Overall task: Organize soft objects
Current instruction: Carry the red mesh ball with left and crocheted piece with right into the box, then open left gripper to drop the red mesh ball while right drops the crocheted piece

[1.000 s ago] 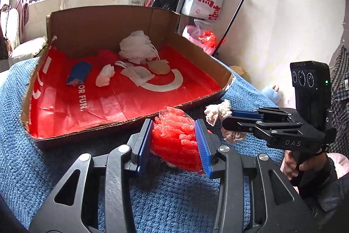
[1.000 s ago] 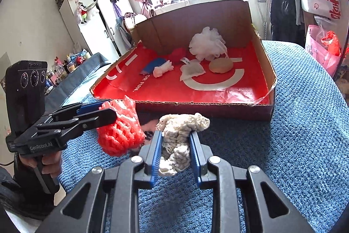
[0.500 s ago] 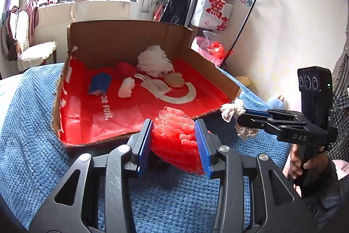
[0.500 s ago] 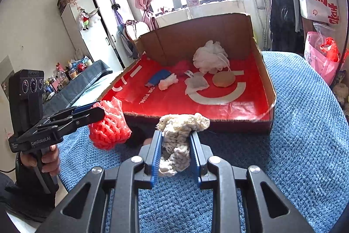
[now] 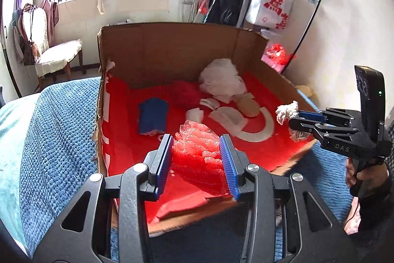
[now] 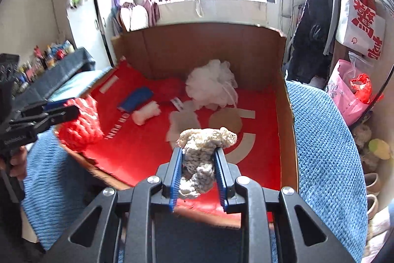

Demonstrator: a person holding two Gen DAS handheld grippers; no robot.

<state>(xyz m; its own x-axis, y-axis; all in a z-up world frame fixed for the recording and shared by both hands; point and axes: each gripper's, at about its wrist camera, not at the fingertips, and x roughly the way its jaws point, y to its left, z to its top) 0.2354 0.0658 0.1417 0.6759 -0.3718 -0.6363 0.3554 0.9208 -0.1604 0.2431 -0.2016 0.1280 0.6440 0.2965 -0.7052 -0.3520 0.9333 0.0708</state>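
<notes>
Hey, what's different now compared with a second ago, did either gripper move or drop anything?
Both grippers carried their loads forward, from over the blue blanket to over the cardboard box. The left gripper kept hold of the red foam net, the right gripper the cream knitted piece. Nothing was released. The things lying in the box stayed put.

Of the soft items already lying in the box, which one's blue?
The folded blue cloth on the red liner, left of the small white wad. The others there are white, tan or red.
</notes>
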